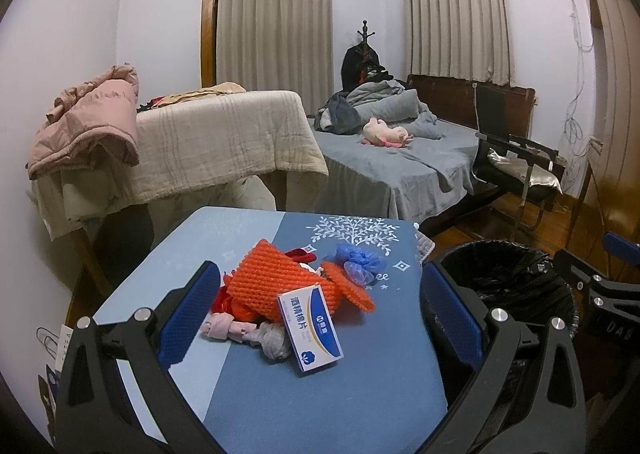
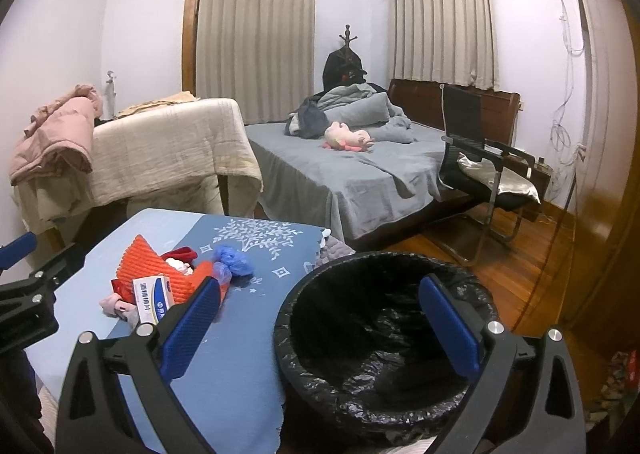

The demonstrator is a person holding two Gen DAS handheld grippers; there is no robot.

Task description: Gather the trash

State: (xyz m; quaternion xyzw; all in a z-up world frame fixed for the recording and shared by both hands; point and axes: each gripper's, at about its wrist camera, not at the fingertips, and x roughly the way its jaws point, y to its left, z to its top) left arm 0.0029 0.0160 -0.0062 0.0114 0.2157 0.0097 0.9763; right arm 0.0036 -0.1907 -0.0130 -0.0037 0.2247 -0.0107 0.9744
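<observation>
- Left gripper (image 1: 316, 310) hanging nearest, jaws spread wide and holding nothing, framing the trash pile (image 1: 288, 298) for a first pick.
- Pile sitting mid-desk (image 1: 320, 406): orange mesh (image 1: 276, 278), white box (image 1: 311, 334) leaning against it, blue bag (image 1: 360, 260) behind.
- Right gripper (image 2: 320, 318) gaping empty, hovering above the black-lined bin (image 2: 384, 334).
- Bin standing just beside the desk edge, likely easing drops.

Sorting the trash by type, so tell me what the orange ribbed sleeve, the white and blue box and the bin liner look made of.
Orange ribbed sleeve: probably foam netting, matte, with a raised mesh-like texture. White and blue printed box: seemingly thin cardboard, smooth, with crisp folded edges. Black bin liner: thin plastic film, glossy and crinkled, folded over the bin's rim.
</observation>
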